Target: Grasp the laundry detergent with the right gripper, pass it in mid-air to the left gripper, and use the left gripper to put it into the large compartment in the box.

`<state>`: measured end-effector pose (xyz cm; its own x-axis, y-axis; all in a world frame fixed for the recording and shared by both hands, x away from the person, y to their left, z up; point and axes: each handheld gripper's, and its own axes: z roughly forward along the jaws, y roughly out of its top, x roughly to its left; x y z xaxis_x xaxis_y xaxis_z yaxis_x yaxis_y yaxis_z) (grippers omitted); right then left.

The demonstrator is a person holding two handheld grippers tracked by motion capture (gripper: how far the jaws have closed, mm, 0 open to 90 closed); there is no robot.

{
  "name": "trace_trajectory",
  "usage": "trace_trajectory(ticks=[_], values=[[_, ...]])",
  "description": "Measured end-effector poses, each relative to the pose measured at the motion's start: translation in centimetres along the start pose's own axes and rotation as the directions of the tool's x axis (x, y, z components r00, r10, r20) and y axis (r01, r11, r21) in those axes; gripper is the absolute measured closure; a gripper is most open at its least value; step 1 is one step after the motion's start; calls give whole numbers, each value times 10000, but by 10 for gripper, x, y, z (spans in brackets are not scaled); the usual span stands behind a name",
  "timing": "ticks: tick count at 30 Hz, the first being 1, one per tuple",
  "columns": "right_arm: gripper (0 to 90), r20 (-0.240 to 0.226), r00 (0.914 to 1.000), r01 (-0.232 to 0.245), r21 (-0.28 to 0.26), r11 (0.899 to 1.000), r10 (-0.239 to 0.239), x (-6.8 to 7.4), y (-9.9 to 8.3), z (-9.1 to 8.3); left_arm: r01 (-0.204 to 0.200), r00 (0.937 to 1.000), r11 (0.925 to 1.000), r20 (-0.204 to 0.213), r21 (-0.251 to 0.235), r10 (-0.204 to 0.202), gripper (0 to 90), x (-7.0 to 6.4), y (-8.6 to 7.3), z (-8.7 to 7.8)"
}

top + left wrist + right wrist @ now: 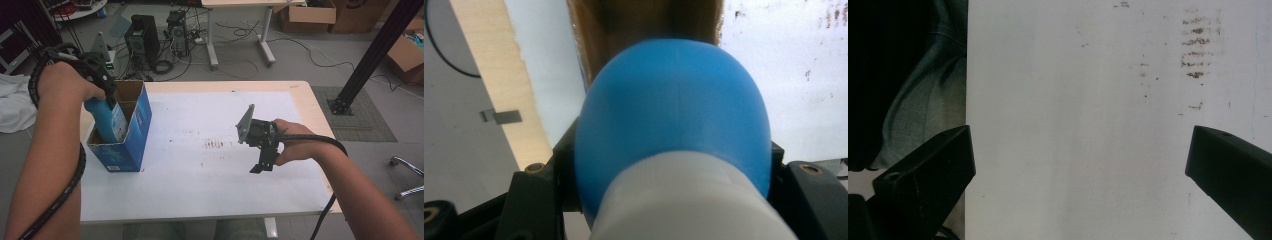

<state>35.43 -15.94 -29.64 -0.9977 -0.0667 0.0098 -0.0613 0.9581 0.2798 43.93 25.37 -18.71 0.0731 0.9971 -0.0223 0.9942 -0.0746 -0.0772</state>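
The lower half of the blue bottle (106, 120) sits hidden inside the open blue box (131, 145), whose walls cover it in the high view. In the left gripper view the bottle (674, 120) is so close that it blurs, its white cap (684, 200) runs off the bottom edge, and it covers most of both fingers (531, 195). The bottle's label print is too small to read.

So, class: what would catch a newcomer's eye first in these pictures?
The blue bottle, gripped by the left gripper, stands partly inside the open blue box at the table's left. The right gripper hovers open over the white sheet, near brown smudges at its middle.
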Motion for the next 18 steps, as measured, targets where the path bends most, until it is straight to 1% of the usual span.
trace_trajectory(ticks=[5,10,12,13,17,18], values=[[0,-30,10000,6,-6,10000,-6,0,0,1,49,9999,10000,143,29,-50,389,2,2,19],[0,-47,10000,-16,28,10000,17,-1,-1,3,-8,9998,10000,210,-16,8,389,3,5,37],[0,-51,10000,-25,37,10000,25,-1,-1,4,62,9997,10000,227,7,-62,389,4,6,44],[0,-53,10000,-30,41,10000,30,-1,-1,5,-30,9998,10000,180,42,29,389,5,6,47],[0,-103,9999,-36,33,10000,36,-1,0,6,22,9999,10000,160,49,-23,389,7,8,58],[0,-109,9999,-39,55,10000,39,-2,0,6,126,9997,9999,218,52,-127,389,8,8,61]])
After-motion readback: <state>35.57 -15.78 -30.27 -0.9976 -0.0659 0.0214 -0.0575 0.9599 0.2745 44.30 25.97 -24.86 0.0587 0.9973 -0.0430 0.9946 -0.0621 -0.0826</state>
